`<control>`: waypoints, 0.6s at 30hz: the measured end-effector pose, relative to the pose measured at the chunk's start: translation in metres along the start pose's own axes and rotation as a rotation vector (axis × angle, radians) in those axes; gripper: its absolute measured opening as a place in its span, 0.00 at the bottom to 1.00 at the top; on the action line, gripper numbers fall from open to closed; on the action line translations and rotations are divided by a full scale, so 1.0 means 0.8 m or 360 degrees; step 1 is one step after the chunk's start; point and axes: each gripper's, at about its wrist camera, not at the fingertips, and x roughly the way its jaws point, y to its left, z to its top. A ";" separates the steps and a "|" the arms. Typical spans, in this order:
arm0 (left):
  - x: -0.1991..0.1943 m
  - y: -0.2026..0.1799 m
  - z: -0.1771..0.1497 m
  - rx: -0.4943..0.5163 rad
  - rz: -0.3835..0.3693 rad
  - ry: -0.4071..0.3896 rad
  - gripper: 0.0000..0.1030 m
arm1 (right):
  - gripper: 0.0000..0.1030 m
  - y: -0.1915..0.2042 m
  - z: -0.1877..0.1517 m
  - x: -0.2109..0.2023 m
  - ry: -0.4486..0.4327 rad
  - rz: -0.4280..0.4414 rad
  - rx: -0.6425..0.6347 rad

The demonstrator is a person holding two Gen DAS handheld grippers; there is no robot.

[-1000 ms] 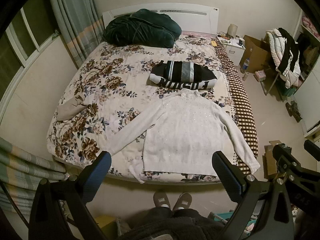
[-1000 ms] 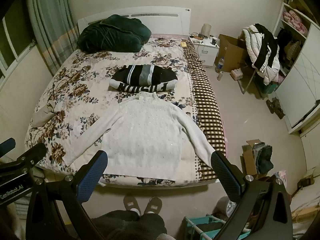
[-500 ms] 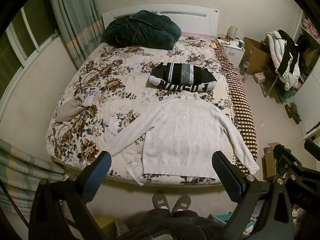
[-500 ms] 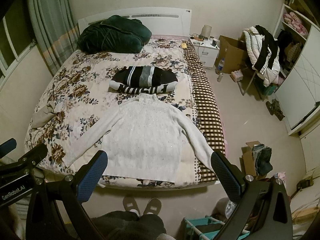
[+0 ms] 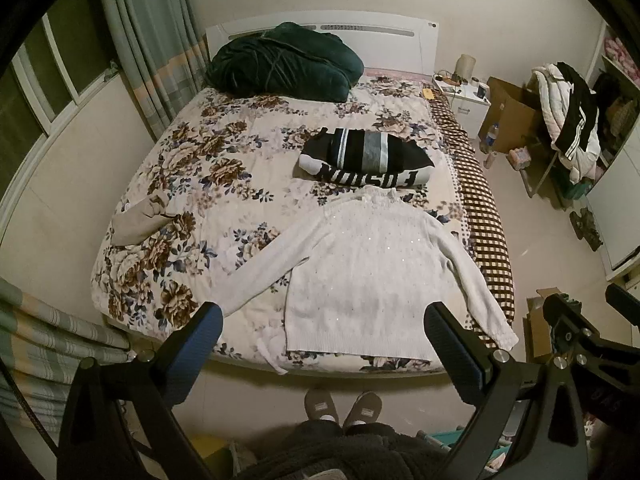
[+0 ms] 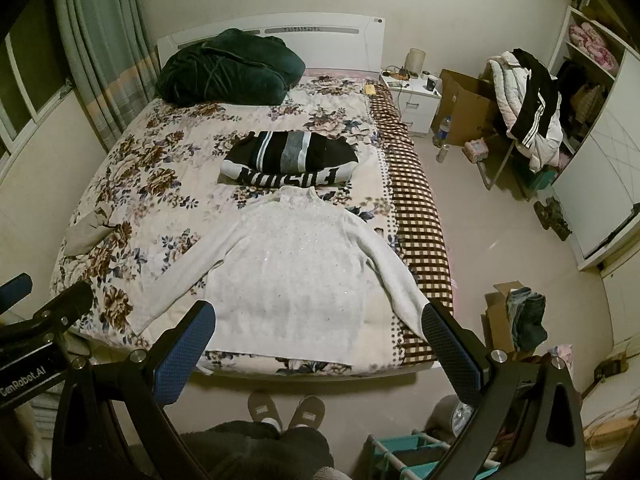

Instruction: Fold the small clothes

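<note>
A white knit sweater (image 5: pixel 360 276) lies flat on the floral bed (image 5: pixel 192 168), collar away from me, both sleeves spread outward; it also shows in the right wrist view (image 6: pixel 296 276). A folded black striped garment (image 5: pixel 366 160) lies just beyond its collar, also seen in the right wrist view (image 6: pixel 290 160). My left gripper (image 5: pixel 324 340) is open and empty, held high above the foot of the bed. My right gripper (image 6: pixel 320 336) is open and empty, at the same height beside it.
A dark green blanket heap (image 5: pixel 280 66) sits at the headboard. A beige cloth (image 5: pixel 138 222) lies at the bed's left edge. A checkered blanket (image 6: pixel 416 208) runs along the right side. A nightstand (image 6: pixel 410 98), boxes and a clothes-laden chair (image 6: pixel 524 120) stand right. My slippered feet (image 6: pixel 284 406) are at the bed's foot.
Both views have drifted slightly back and up from the bed. The sweater and other clothes have not moved. Both grippers stay open.
</note>
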 end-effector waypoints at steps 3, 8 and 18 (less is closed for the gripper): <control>-0.001 0.000 -0.001 -0.0001 -0.0002 -0.0002 1.00 | 1.00 0.006 0.015 -0.004 -0.0001 0.0000 0.0002; -0.001 0.000 0.001 -0.0002 -0.0005 -0.0002 1.00 | 1.00 0.005 0.015 -0.004 -0.0001 -0.0001 0.0002; -0.001 0.001 -0.001 -0.0002 -0.0003 -0.0007 1.00 | 1.00 0.003 0.015 -0.005 -0.0001 0.0002 0.0003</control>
